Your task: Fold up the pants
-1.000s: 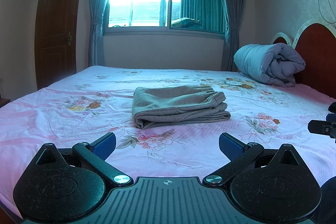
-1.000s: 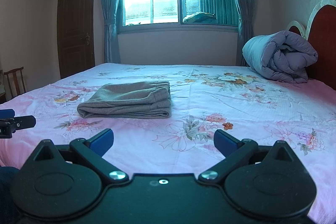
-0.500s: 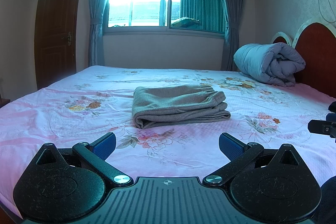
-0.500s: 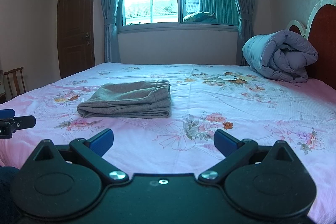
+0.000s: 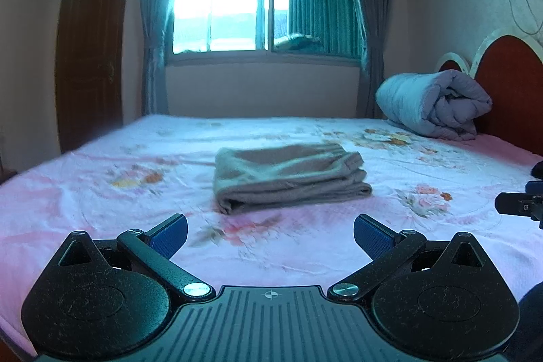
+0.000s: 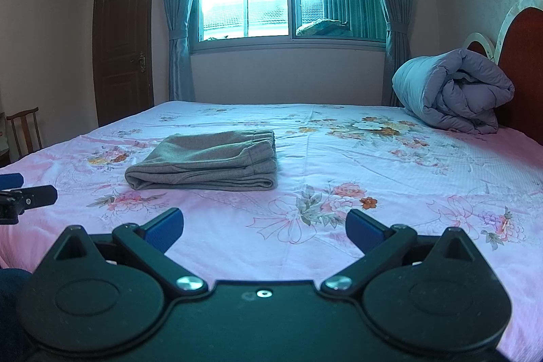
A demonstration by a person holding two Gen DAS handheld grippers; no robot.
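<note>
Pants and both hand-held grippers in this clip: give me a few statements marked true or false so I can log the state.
1. The pants lie folded in a compact stack on the bed. True.
2. The left hand-held gripper is clamped on the pants. False: its jaws are open and short of the fabric.
3. The right hand-held gripper is open and holds nothing. True.
4. The rolled quilt rests on top of the pants. False: it sits apart, by the headboard.
5. The door stands wide open. False: it is shut.
</note>
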